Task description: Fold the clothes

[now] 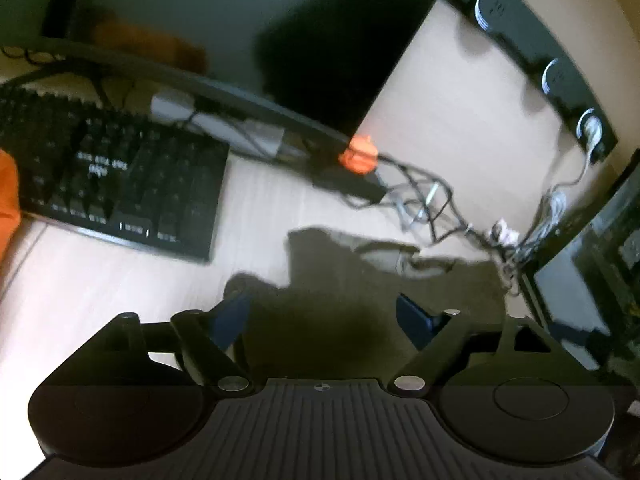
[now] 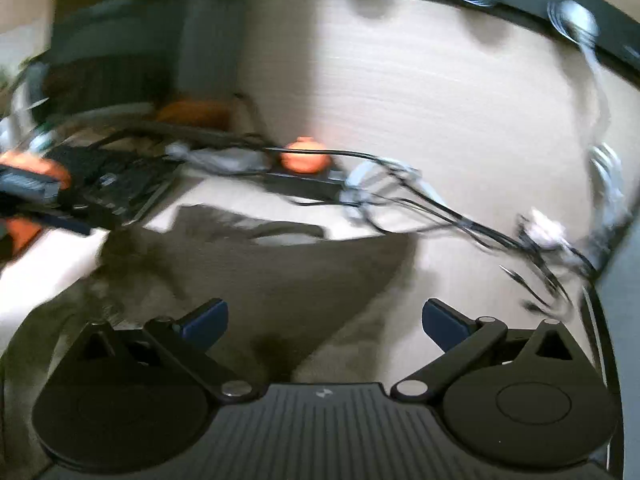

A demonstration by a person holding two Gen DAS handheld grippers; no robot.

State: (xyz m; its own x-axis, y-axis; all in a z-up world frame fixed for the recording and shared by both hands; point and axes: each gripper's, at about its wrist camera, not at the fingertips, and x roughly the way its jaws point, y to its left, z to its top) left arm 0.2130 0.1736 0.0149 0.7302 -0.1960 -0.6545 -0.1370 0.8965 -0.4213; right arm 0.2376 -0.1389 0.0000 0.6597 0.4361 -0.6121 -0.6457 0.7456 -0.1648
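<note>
A dark olive-brown garment (image 1: 340, 300) lies flat on the light wooden desk (image 1: 100, 292); its collar end points away from me. My left gripper (image 1: 324, 316) is open and empty, its blue fingertips (image 1: 232, 316) hovering over the garment's near part. In the right wrist view the same garment (image 2: 272, 272) spreads below my right gripper (image 2: 324, 320), which is open and empty above it. The left gripper's orange body (image 2: 28, 176) shows at the far left of that blurred view.
A black keyboard (image 1: 108, 176) sits at the left. A monitor (image 1: 248, 32) stands behind it. A power strip with an orange plug (image 1: 358, 154) and tangled cables (image 1: 432, 208) lie beyond the garment. A dark box (image 1: 592, 280) stands at the right.
</note>
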